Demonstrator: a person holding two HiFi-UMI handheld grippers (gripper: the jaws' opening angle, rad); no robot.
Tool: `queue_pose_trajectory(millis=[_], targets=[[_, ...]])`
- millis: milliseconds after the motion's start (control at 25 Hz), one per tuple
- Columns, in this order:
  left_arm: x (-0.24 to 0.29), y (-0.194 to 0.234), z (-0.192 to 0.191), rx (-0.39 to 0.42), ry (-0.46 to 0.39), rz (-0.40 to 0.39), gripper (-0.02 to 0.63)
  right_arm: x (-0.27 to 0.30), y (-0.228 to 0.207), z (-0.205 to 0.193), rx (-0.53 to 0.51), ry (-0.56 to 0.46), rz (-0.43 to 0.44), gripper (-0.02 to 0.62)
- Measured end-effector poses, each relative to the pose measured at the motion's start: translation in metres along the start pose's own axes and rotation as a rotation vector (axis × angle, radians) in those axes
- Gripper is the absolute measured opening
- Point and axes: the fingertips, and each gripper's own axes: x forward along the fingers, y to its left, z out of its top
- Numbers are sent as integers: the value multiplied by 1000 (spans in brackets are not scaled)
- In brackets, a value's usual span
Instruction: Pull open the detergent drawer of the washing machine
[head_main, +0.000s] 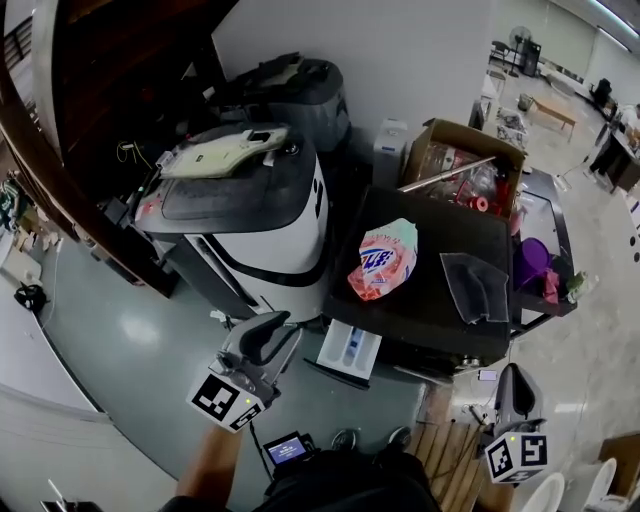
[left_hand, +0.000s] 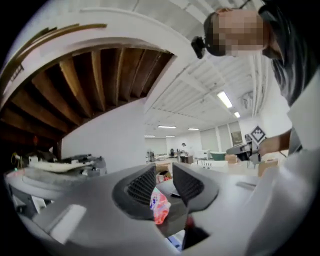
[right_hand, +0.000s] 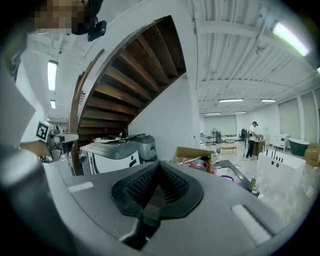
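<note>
**Drawer** (head_main: 350, 348): white, blue inside; stands out from the front of the washer (head_main: 420, 300) at its left end. I judge it already well pulled out, so the task looks done or close to it.

**Left tool** (left_hand: 164, 175): jaws partly apart; nothing between them, the far bag only shows through the gap. It hangs before the washer's front, just left of the drawer and not touching it; it points about level.

**Right tool** (right_hand: 160, 167): jaws together, empty; before the washer's front, off its right end, well apart from the drawer.

**On the washer:** bag (head_main: 383, 260), pink and white, near the middle of the top; cloth (head_main: 473, 287), grey, right of the bag; neither overhangs the drawer.

**Behind the washer:** box (head_main: 462, 160), open, filled with odds and ends.

**Left of the washer:** a white machine (head_main: 240, 200) with a dark lid.

**Handling note, as judgement:**
- If more travel is wanted, I would bring my left tool in level with jaws wide.
- Take the drawer's front lip squarely, close firmly, and draw straight out from the washer's front.
- No twist or lift, since a sideways pull may bind the slide.
- Stop at the first firm resistance, lest the drawer come free of the washer.
- Keep my right tool off to the right, out of the way.
</note>
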Motion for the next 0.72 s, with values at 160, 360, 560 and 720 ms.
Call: queue_pose_trajectory(millis=[160, 360, 560, 720], targets=[[10, -19, 17, 104, 6, -27, 147, -3, 4, 10, -23, -25, 3, -2], [19, -40, 5, 48, 58, -105, 140, -4, 5, 12, -29, -19, 2, -2], [21, -47, 0, 26, 65, -128, 140, -8, 4, 16, -30, -14, -5, -2], [20, -49, -6, 18, 75, -142, 140, -10, 4, 13, -31, -10, -9, -2]])
